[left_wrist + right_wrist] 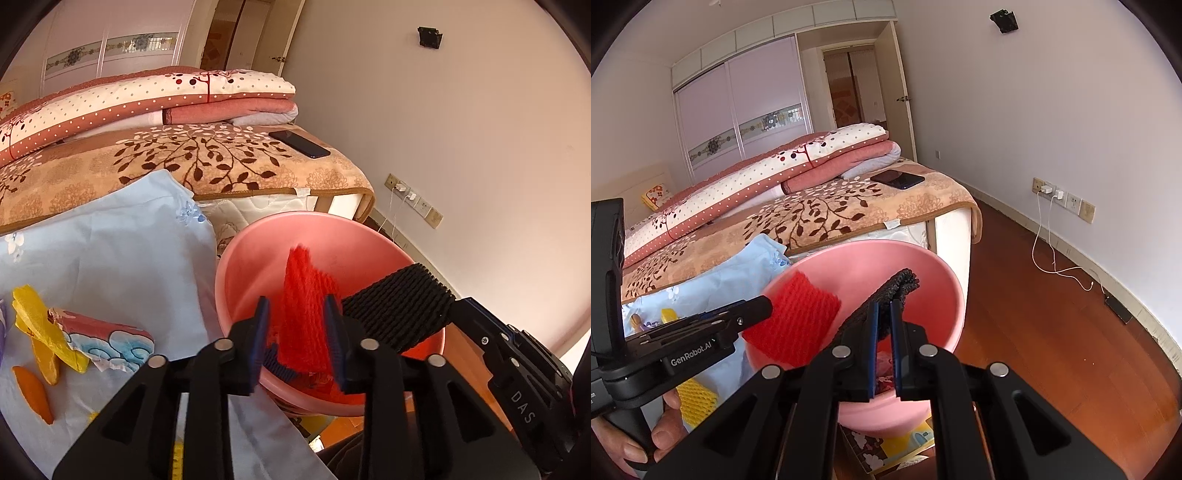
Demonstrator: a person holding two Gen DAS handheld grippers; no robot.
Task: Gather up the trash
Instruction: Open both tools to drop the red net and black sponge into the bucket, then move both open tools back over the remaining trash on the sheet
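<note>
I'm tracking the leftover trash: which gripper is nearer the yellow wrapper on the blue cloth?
Left. The left gripper is over the pink basin, beside the blue cloth that carries the yellow wrapper. The right gripper is across the basin, farther away.

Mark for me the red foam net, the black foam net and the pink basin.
red foam net (301, 314), left wrist view, middle of its mesh face
black foam net (399, 310), left wrist view, middle of the mesh strip
pink basin (886, 258), right wrist view, bare inner back wall

Dark phone (897, 180) on leaf-patterned blanket (827, 210), folded quilts (155, 99), wall chargers (1052, 192)
</note>
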